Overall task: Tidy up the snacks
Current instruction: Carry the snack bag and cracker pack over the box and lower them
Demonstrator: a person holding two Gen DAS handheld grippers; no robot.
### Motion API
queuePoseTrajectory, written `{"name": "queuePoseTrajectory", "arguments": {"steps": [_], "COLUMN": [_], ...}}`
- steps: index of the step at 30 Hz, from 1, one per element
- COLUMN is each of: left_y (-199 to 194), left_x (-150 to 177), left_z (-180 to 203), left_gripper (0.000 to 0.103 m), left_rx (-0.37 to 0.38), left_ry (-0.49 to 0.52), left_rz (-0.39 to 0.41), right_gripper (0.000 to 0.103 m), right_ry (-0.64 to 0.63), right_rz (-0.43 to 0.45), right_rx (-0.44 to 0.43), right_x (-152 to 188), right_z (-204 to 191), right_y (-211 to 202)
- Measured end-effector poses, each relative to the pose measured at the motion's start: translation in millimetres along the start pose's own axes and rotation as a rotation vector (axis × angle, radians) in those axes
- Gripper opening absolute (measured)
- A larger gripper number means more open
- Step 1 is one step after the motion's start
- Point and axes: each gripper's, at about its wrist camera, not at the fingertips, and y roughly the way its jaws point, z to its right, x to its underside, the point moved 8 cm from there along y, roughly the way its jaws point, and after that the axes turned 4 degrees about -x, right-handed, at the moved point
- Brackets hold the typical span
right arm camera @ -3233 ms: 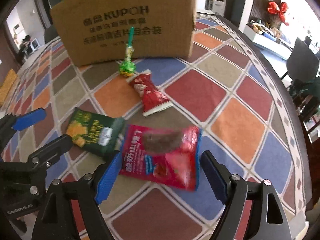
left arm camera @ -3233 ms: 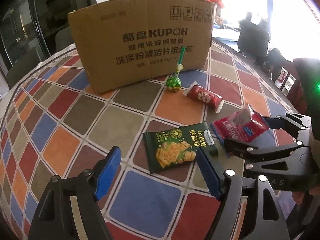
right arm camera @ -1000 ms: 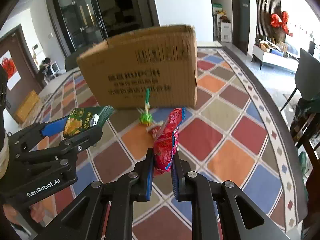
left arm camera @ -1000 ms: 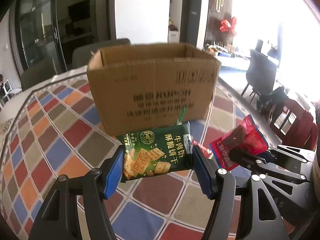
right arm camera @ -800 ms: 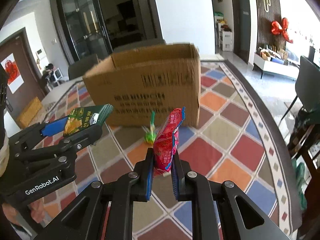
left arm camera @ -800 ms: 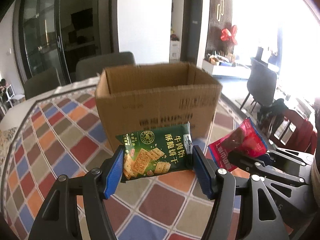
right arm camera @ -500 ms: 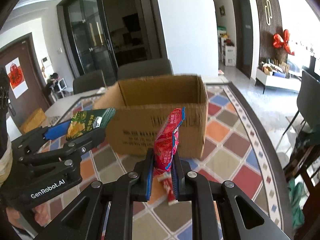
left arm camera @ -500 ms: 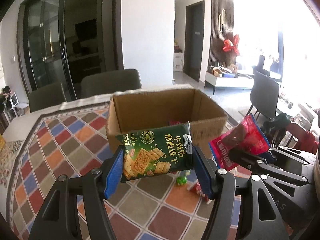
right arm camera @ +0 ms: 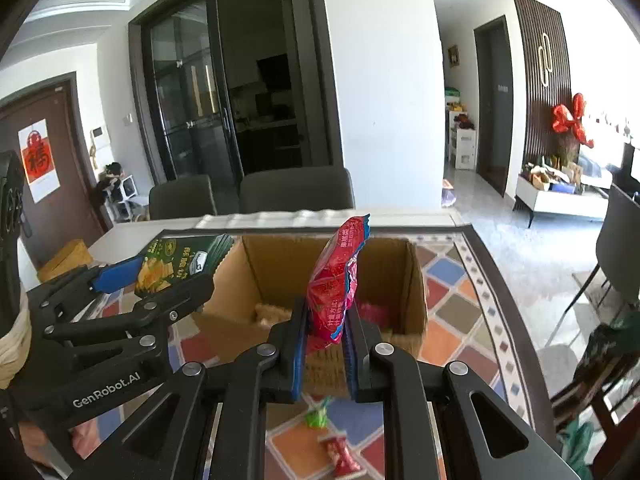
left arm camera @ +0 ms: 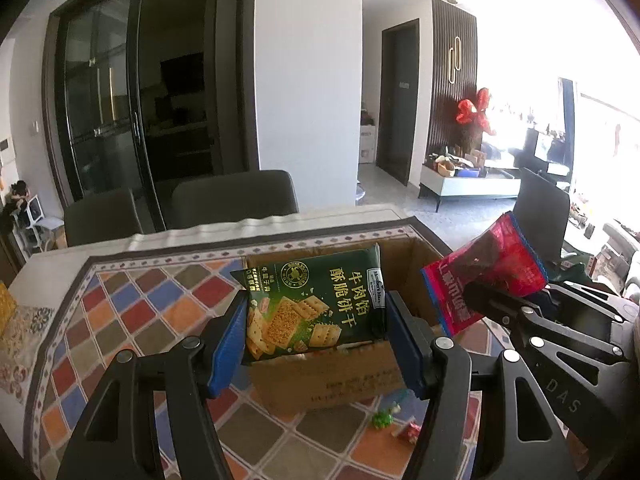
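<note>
My left gripper [left arm camera: 316,336] is shut on a green cracker packet [left arm camera: 314,306] and holds it in the air in front of the open cardboard box [left arm camera: 332,376]. My right gripper [right arm camera: 324,336] is shut on a red snack bag [right arm camera: 336,280], held upright above the near wall of the box [right arm camera: 416,280]. The box holds some snacks on its floor. The red bag [left arm camera: 484,272] and right gripper also show at the right of the left wrist view. The green packet [right arm camera: 180,264] shows at the left of the right wrist view.
A green lollipop [right arm camera: 316,416] and a small red packet [right arm camera: 344,458] lie on the checked tablecloth [right arm camera: 452,312] in front of the box. Grey chairs [right arm camera: 296,192] stand behind the table. The table edge runs along the right.
Both grippers have risen with their packets and the view now looks down into the open box. The lollipop and small red packet stay on the table below.
</note>
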Motion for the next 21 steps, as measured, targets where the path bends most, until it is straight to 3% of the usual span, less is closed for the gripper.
{"name": "queuePoseTrajectory", "arguments": {"steps": [14,20,21], "left_y": [52.8,66.6,65.2], "left_x": [-17.9,-14.6,-13.9], "left_z": [-5.7,-6.6,-6.8], "left_gripper": [0.065,0.075,0.077], "left_rx": [-0.006,-0.039,-0.045], "left_ry": [0.008,0.039,0.043], "left_rz": [-0.058,-0.091,-0.086], "right_gripper": [0.017,0.02,0.027], "right_ry": [-0.063,-0.055,-0.048], "right_rz": [-0.014,-0.047,-0.051], "right_rx": [0.019,0.038,0.042], "right_x": [-28.5,-24.4,-24.0], "right_z": [1.0,9.3,9.3], "right_y": [40.0,54.2,55.2]}}
